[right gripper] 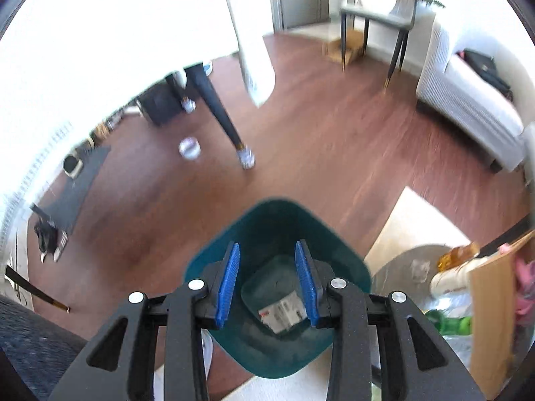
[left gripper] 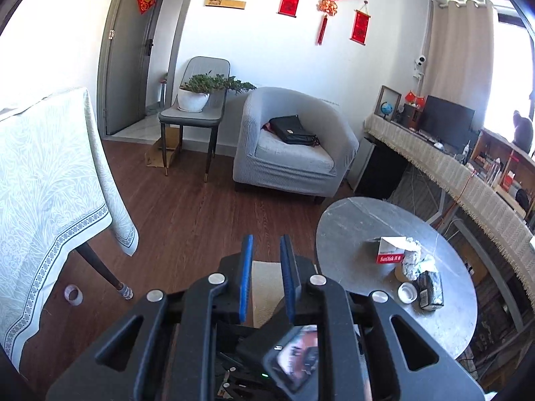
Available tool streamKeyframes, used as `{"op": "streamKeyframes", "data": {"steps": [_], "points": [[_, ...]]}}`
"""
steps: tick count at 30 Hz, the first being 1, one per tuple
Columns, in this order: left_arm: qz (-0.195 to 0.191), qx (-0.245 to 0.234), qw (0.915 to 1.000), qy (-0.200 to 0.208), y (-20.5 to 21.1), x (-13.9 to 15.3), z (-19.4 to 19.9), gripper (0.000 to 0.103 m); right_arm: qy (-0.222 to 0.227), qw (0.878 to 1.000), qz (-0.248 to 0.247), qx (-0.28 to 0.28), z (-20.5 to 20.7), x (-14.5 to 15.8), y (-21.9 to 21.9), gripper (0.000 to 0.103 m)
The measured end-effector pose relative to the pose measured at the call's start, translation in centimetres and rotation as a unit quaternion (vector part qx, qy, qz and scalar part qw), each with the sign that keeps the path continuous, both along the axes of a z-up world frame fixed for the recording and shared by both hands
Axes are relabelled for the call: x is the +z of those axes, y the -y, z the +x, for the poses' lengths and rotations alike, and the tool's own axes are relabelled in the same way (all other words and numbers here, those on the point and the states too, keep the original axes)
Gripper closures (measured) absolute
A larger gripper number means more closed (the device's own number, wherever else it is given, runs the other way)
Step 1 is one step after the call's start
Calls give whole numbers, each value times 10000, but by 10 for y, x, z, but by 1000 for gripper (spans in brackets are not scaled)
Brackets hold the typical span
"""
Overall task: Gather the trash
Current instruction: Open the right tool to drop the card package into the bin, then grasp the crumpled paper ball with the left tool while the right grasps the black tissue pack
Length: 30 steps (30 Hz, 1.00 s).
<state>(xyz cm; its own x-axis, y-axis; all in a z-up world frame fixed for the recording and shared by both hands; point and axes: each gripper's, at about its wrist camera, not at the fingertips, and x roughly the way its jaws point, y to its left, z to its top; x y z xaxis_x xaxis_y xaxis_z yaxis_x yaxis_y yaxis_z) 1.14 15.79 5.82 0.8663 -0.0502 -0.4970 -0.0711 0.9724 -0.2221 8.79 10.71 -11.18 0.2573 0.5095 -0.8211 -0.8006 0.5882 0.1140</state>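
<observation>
Two claws were in my hands. Left claw [left gripper: 267, 250] hung over the floor [left gripper: 187, 200] beside the round table [left gripper: 361, 220], blue pads close together with nothing between them, so it was released. Right claw [right gripper: 267, 267] hovered above the teal bin [right gripper: 277, 220], pads apart and empty; one white wrapper [right gripper: 284, 310] lay at the bin's bottom, so I judged that piece delivered.

More trash sat toward the table's right edge: a torn box [left gripper: 391, 250], crumpled foil [left gripper: 413, 260], a dark packet [left gripper: 431, 290], and a small white cap [left gripper: 407, 291] near the front edge. To do the next pick well, I thought, I should open wide, come down over one piece, pinch it at its middle, and lift clear before carrying it over the bin's mouth.

From left to right, the room held a cloth-draped table [left gripper: 43, 180] with a tape roll [left gripper: 73, 295] on the floor by its leg, a chair [left gripper: 197, 110] bearing a plant [left gripper: 200, 90], a grey armchair [left gripper: 291, 153] with a black bag [left gripper: 294, 130], and a long fringed shelf [left gripper: 468, 180].
</observation>
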Motion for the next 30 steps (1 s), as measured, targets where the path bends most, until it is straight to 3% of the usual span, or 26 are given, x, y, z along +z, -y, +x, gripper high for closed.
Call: {"op": "streamKeyframes", "data": {"steps": [4,10,17,21,27,30], "points": [[-63,56,9999,149,-2,7,-1,80,428,9988,204,-151,-1,41,20,68],[-145,-121,9995,269,13,12,1,74,779,9947,298,-608,11,73,69,68],[-132,-595,9980,179,54,9,16,60,952,9888,262,-1119,16,83,125,66],[-78,-832,9965,101,80,3,25,58,1098,9835,174,-1428,16,86,161,64],[-119,-1031,9946,-51,107,-3,40,54,1334,9691,61,-2074,14,91,216,53],[-35,-1151,9933,-69,124,-5,44,46,1369,9623,49,-2350,16,91,241,45]]}}
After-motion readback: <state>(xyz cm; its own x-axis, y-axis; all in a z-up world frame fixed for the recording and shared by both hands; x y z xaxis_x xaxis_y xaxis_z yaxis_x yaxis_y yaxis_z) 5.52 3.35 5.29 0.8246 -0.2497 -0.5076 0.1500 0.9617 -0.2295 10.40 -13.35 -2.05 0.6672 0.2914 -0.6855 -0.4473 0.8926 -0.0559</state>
